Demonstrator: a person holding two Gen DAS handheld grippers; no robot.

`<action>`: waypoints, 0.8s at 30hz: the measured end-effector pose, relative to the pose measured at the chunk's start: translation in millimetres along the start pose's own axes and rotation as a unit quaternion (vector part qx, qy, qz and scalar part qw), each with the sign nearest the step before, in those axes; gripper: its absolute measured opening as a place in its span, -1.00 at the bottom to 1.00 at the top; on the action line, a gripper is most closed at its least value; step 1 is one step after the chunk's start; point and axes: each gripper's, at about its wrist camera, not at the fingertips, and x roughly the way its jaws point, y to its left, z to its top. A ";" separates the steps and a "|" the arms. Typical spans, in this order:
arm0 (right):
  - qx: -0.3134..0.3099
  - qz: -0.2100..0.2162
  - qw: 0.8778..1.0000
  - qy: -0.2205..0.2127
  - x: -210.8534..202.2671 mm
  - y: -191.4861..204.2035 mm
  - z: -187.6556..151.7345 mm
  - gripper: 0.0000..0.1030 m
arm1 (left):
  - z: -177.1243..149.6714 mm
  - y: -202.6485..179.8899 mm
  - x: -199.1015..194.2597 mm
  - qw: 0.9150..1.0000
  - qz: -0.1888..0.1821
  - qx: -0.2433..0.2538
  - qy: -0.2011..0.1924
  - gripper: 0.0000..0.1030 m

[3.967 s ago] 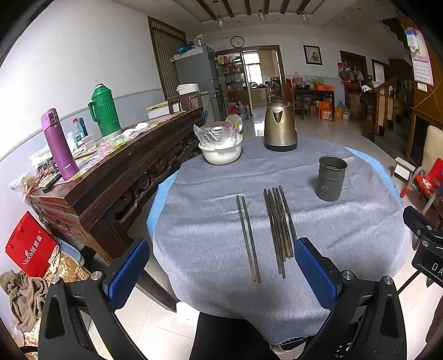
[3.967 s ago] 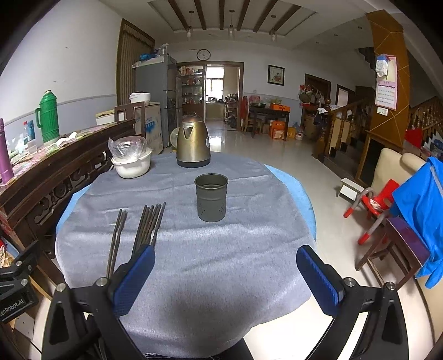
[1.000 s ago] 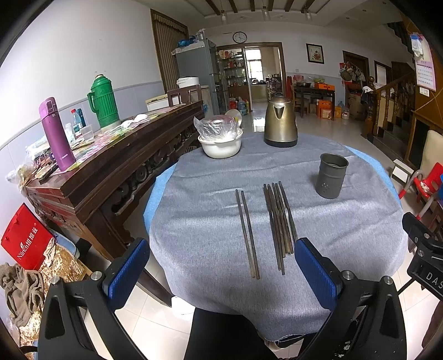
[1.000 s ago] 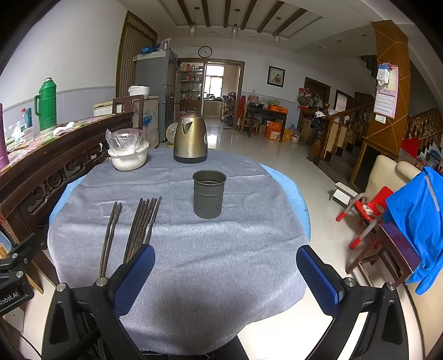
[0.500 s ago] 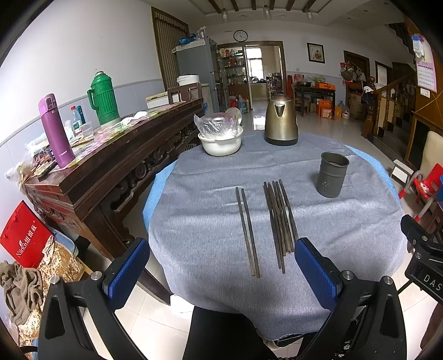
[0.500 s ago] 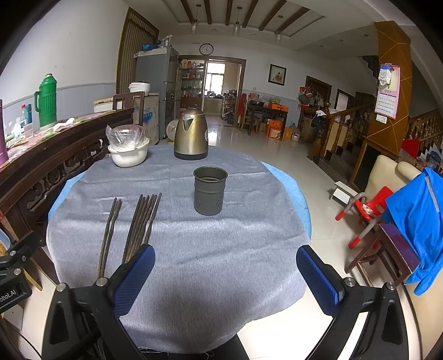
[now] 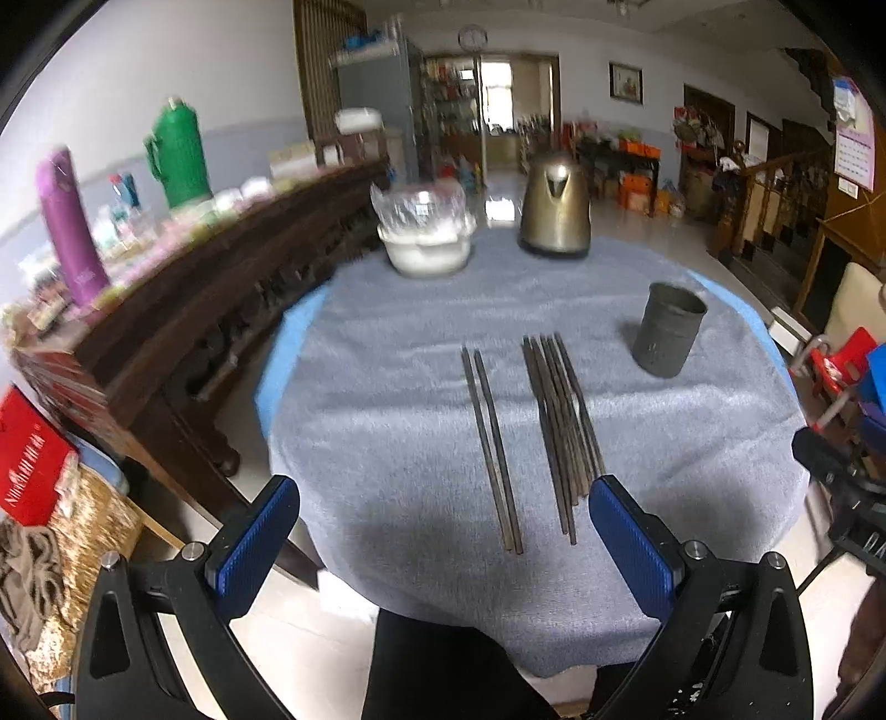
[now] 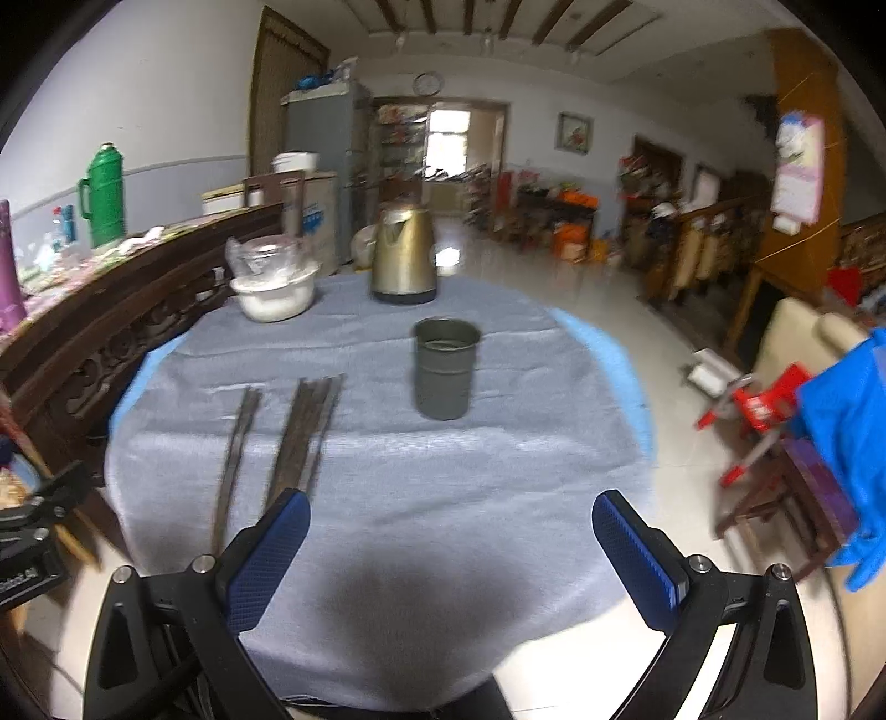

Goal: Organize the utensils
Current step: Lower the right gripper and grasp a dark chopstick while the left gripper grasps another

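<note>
Chopsticks: a pair (image 7: 492, 448) and a bundle (image 7: 559, 426) lay flat on the counter, long axes running from the near edge toward the far side, roughly parallel, the bundle to the right of the pair with a gap between.
Bundle: its sticks touched and partly overlapped, splaying slightly at the far ends.
Cup: a dark metal cup (image 7: 668, 329) stood upright, mouth up, right of the bundle and a little farther back, apart from it.
Left tool (image 7: 443, 531): blue pads spread wide, holding nothing, hanging over the near edge with the chopsticks' near ends between the pads in its view.
Right tool (image 8: 451, 543): also spread wide and empty, over the near edge, the cup ahead of it.
Counter: round, covered by a grey cloth (image 7: 387, 387) over a blue one showing at the rim.
Far side: a brass-coloured kettle (image 7: 554, 207) and a white bowl (image 7: 426, 252) with crumpled plastic on top.
Room: a dark wooden sideboard (image 7: 183, 327) to the left carried a green flask (image 7: 178, 153) and a purple one (image 7: 71, 227); pale tiled floor, wall clock (image 7: 472, 37), stairs to the right.
</note>
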 end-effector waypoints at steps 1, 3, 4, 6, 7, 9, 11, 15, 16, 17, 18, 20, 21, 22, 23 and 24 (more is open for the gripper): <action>0.013 0.032 0.999 0.014 11.7 -4.4 6.4 1.00 | 3.1 4.8 7.4 1.000 -0.004 -0.006 0.010 1.00; 0.033 0.072 0.996 0.040 33.0 -8.5 15.9 0.96 | 8.4 15.7 23.0 0.999 -0.012 -0.020 0.025 1.00; 0.040 0.098 0.993 0.056 46.5 -9.4 21.2 0.92 | 12.1 22.9 34.7 0.999 -0.019 -0.030 0.037 1.00; 0.048 0.137 0.986 0.087 73.6 -6.6 29.4 0.61 | 17.0 33.0 55.4 0.996 -0.029 -0.048 0.062 0.96; 0.051 0.144 0.982 0.109 90.4 -3.6 32.8 0.52 | 19.3 37.2 63.9 0.995 -0.037 -0.055 0.072 0.94; 0.054 0.154 0.977 0.139 116.5 5.3 36.9 0.27 | 24.8 45.1 84.8 0.992 -0.052 -0.069 0.092 0.77; 0.055 0.171 0.969 0.169 147.1 17.3 41.0 0.11 | 31.6 48.3 100.8 0.990 -0.064 -0.072 0.104 0.59; 0.058 0.174 0.962 0.200 197.1 36.4 52.4 -0.24 | 55.5 50.0 143.0 0.984 -0.092 -0.078 0.135 0.28; 0.057 0.171 0.962 0.207 210.8 41.1 56.4 -0.24 | 63.5 48.9 156.6 0.982 -0.096 -0.078 0.140 0.27; 0.056 0.166 0.961 0.213 222.3 43.8 61.1 -0.24 | 69.2 48.8 166.6 0.981 -0.097 -0.078 0.147 0.25; 0.055 0.163 0.960 0.219 231.7 46.1 65.9 -0.25 | 72.6 48.8 173.9 0.981 -0.098 -0.078 0.151 0.21; 0.051 0.159 0.959 0.231 252.5 52.7 75.4 -0.27 | 81.3 47.2 193.3 0.977 -0.108 -0.078 0.165 0.20; 0.049 0.156 0.959 0.233 257.7 54.6 78.7 -0.30 | 84.6 45.6 201.5 0.976 -0.111 -0.075 0.172 0.19; 0.047 0.149 0.959 0.237 267.6 57.6 84.4 -0.33 | 87.3 44.1 210.5 0.975 -0.112 -0.073 0.179 0.18; 0.045 0.144 0.959 0.242 277.0 58.3 88.9 -0.39 | 88.5 43.2 216.6 0.973 -0.114 -0.073 0.185 0.17; 0.044 0.140 0.958 0.246 284.6 56.8 91.6 -0.45 | 89.4 42.6 224.4 0.971 -0.118 -0.075 0.194 0.17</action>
